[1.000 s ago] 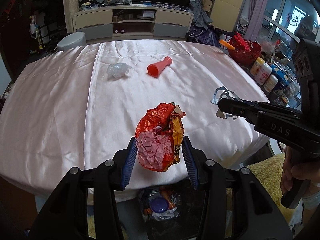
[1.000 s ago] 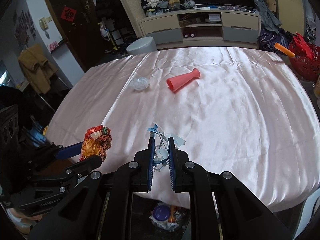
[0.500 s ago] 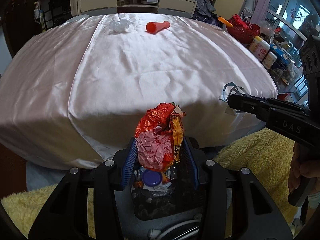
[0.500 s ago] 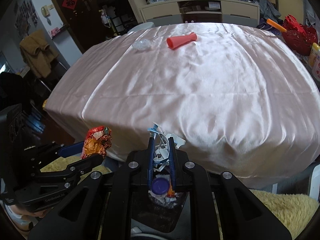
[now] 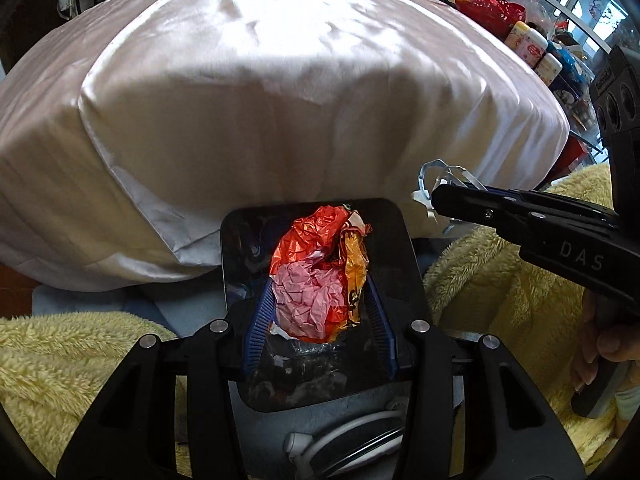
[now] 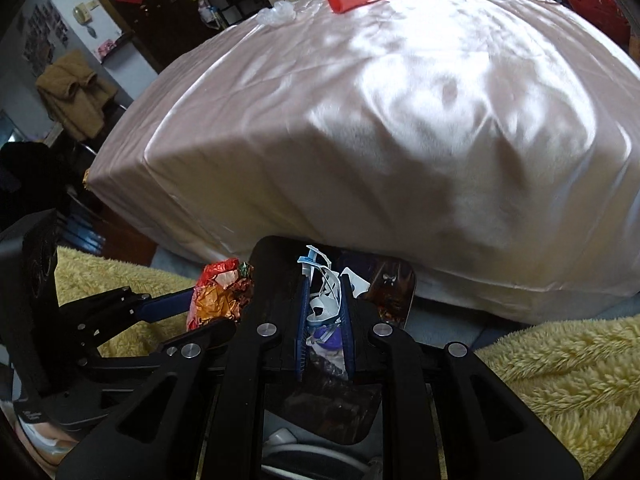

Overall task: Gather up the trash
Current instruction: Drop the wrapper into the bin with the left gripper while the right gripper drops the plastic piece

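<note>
Below the counter edge, the left tool clamps a crumpled foil wrapper over the black bin. The right tool, its jaws opening, carries white-blue scrap between them above the bin opening. Two items remain at the counter's far edge.

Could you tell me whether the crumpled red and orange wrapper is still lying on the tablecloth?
No, the crumpled wrapper is clamped between the left gripper's jaws, hanging above the black trash bin below the table edge.
</note>
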`<state>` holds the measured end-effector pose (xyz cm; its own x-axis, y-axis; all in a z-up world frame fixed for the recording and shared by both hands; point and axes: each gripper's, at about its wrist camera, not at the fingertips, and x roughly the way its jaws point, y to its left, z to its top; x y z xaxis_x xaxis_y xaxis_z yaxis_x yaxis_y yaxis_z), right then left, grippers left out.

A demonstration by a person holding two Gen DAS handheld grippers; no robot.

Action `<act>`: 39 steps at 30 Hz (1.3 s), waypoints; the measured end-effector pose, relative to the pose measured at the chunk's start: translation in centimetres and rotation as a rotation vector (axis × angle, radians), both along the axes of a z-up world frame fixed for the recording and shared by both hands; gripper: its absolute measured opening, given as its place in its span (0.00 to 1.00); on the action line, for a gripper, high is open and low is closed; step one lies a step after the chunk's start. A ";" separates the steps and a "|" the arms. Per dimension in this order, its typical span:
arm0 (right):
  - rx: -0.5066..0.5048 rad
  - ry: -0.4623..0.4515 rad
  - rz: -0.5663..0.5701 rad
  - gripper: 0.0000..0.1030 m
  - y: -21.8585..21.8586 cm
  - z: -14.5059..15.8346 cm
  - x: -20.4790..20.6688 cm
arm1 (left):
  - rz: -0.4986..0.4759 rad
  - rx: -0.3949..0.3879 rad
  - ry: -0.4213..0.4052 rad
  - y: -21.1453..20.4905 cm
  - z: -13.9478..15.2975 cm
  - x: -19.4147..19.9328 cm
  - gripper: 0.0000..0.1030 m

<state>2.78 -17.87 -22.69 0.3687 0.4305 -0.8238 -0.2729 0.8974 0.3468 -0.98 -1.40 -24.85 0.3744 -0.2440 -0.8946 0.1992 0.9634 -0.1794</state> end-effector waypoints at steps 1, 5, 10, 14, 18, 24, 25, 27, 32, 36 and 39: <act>-0.006 0.000 0.010 0.17 0.2 -0.2 -0.1 | -0.001 -0.003 0.005 0.0 -0.3 -0.1 0.42; -0.026 -0.010 0.047 0.17 1.3 -0.3 -0.1 | -0.001 -0.010 0.005 0.1 -0.6 0.0 0.42; -0.021 0.016 0.036 0.17 1.3 -0.9 0.3 | 0.022 0.002 0.019 0.5 -1.1 0.1 0.44; -0.015 0.020 0.020 0.17 0.9 -1.0 0.5 | 0.014 0.013 0.032 0.3 -1.5 0.3 0.46; -0.014 0.030 0.012 0.29 0.8 -1.2 0.6 | 0.016 0.016 0.037 0.5 -1.7 0.3 0.50; -0.012 0.024 -0.007 0.45 0.5 -1.1 0.7 | 0.017 0.021 0.037 0.6 -1.8 0.4 0.67; -0.010 0.024 -0.012 0.47 0.3 -1.1 0.7 | 0.017 0.023 0.035 0.6 -1.7 0.4 0.69; -0.004 0.024 -0.019 0.49 -0.1 -1.1 0.7 | 0.019 0.028 0.031 0.5 -1.6 0.3 0.74; 0.012 0.028 -0.050 0.61 -0.7 -0.6 0.7 | 0.031 0.017 0.029 1.0 -0.8 0.2 0.80; 0.030 0.018 -0.076 0.74 -1.3 1.0 1.1 | 0.037 0.002 0.003 1.6 0.8 0.4 0.89; 0.027 -0.007 -0.077 0.75 -1.4 2.8 1.7 | 0.041 0.017 -0.024 2.1 2.4 1.0 0.89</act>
<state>4.52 -19.31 -19.88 0.4069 0.4224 -0.8099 -0.2059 0.9062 0.3692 -0.02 0.66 -22.45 0.4049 -0.2125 -0.8893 0.1634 0.9738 -0.1583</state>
